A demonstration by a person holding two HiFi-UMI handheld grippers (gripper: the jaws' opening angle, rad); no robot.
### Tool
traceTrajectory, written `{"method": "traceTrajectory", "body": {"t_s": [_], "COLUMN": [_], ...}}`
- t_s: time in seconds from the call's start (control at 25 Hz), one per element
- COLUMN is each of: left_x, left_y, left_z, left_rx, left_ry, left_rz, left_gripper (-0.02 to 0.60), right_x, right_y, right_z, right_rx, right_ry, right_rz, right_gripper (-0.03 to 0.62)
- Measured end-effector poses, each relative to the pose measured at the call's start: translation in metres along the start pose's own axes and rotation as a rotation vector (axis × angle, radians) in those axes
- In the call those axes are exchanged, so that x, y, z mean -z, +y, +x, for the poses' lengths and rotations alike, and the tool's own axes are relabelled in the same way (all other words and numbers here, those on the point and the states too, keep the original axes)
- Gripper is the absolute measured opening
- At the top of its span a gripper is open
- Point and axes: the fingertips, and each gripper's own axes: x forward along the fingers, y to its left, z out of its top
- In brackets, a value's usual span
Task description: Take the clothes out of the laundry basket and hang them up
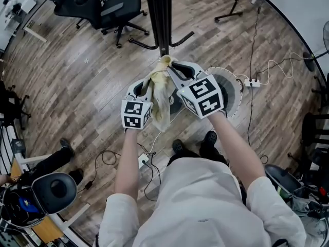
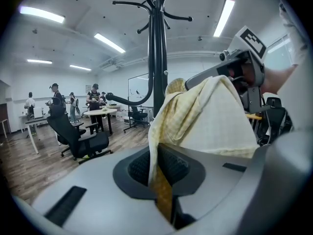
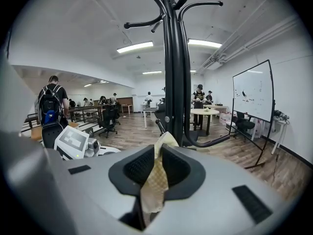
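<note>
Yellow-and-cream cloth [image 1: 162, 99] is out of the basket and held up in front of the black coat stand [image 1: 158, 14]. No part of it rests on a hook, so I judge hanging to be the step in hand and not yet done. The left gripper [image 1: 150, 84] is clamped tight on a lower edge of the cloth. The right gripper [image 1: 170, 66] has the top fold between its pads, which touch it on both sides, close to the stand's pole. The arms of the stand that show are bare. The round white laundry basket [image 1: 239, 89] stands on the wooden floor by the foot of the stand, half hidden under the right gripper. What shows of its inside looks empty, but I cannot tell whether more clothes remain.
</note>
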Motion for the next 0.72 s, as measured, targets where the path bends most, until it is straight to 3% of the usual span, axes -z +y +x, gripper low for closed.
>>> {"method": "traceTrajectory", "body": {"t_s": [0.32, 0.44, 0.72], "left_x": [-0.001, -0.001, -0.007], "left_y": [-0.007, -0.010, 0.002], "left_z": [-0.003, -0.007, -0.018], "left_rx": [0.028, 0.029, 0.004], "left_ry": [-0.012, -0.006, -0.032], "left_rz": [-0.003, 0.006, -0.009], "left_gripper": [0.033, 0.126, 0.155], "right_x": [0.003, 0.005, 0.003], "right_y": [-0.003, -0.006, -0.008], "right_z": [-0.002, -0.006, -0.004], "right_rx": [0.010, 0.016, 0.016], "right_ry": [0.011, 0.010, 0.009], "right_rz": [0.028, 0.037, 0.046], "right_gripper": [0.106, 0.114, 0.114]}}
